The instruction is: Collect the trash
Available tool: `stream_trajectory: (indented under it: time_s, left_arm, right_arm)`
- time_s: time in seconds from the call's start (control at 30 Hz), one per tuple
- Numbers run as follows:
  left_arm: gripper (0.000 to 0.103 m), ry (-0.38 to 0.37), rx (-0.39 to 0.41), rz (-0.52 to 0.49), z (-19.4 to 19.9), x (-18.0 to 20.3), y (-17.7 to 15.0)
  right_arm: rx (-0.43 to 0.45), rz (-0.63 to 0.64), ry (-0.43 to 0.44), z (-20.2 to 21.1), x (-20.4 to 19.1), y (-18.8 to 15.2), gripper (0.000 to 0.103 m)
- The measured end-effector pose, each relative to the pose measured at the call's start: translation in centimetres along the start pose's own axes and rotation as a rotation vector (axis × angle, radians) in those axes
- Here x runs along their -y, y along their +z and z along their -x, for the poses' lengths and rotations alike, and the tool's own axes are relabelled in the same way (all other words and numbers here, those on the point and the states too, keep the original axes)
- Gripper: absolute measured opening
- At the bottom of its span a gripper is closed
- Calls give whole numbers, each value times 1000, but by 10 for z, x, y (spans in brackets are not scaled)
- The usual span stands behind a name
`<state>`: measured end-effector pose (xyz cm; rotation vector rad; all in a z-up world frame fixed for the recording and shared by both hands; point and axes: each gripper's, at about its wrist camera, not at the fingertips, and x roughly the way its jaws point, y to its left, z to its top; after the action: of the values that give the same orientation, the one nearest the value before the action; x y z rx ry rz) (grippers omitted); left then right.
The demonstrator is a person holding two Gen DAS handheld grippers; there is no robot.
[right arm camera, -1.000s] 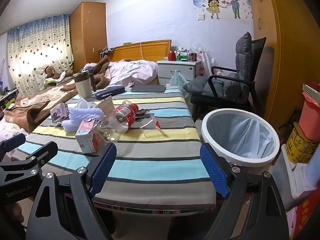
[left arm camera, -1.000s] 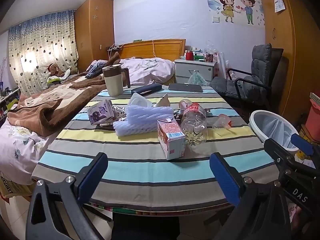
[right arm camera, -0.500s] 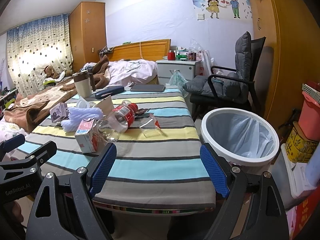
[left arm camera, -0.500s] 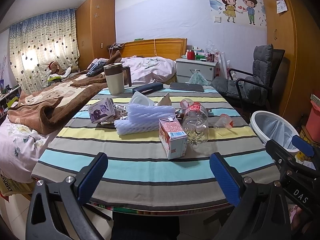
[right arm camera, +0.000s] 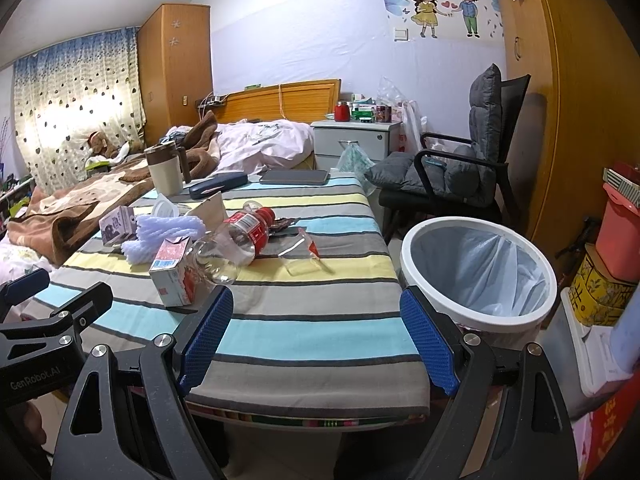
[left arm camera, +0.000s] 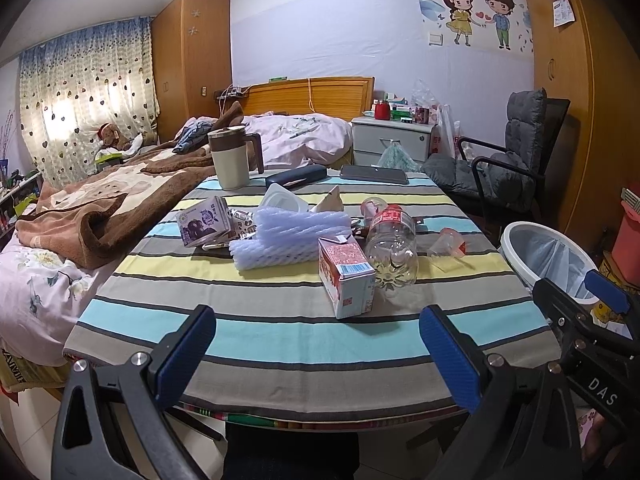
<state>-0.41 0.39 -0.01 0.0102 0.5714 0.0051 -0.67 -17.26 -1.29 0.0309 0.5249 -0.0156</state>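
Table (left arm camera: 280,332) w/ striped cloth, trash clustered mid-table. None collected yet; step in hand looks like the approach, pre-first pick.

L to R across the pile:
- purple carton (left arm camera: 204,222), lying down, far left of cluster
- white foam net (left arm camera: 292,240), rolled, just right of it, touching the carton area
- white plastic cup/lid (left arm camera: 282,200) behind foam
- red-white carton (left arm camera: 347,276), nearest the table's front edge, on its side
- clear bottle w/ red label (left arm camera: 392,240), on its side, touching the red-white carton
- small clear wrapper w/ red tip (left arm camera: 448,242), lying apart to the right
- bin (right arm camera: 480,276), white, lined w/ bag, on floor just beside table's right edge. Looks empty.

Not trash, prob: mug (left arm camera: 232,160), dark case, tablet at far end.

Left gripper (left arm camera: 316,344): released, jaws wide, nothing between, hovering off the near edge, roughly lined up on the red-white carton. Right gripper (right arm camera: 316,332): also released, empty, at the near edge between pile and bin.

Next move, my guess: left goes fwd + down onto the red-white carton, fingers astride its narrow sides, then carry right to bin. Bottle leans on it, may roll when carton lifts.
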Motion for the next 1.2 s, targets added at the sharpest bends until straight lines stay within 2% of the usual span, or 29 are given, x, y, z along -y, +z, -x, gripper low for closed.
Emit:
stream_trajectory:
  time_s: [0.53, 0.57, 1.2]
  left_arm:
    - [103, 1, -3, 5, 3, -12, 1]
    - [103, 2, -1, 3, 2, -3, 1]
    - [103, 3, -3, 6, -1, -4, 1]
  right_arm:
    - [1, -1, -2, 1, 0, 0, 86]
    - [1, 0, -1, 0, 0, 0, 86]
    - [2, 0, -4, 0, 0, 0, 86]
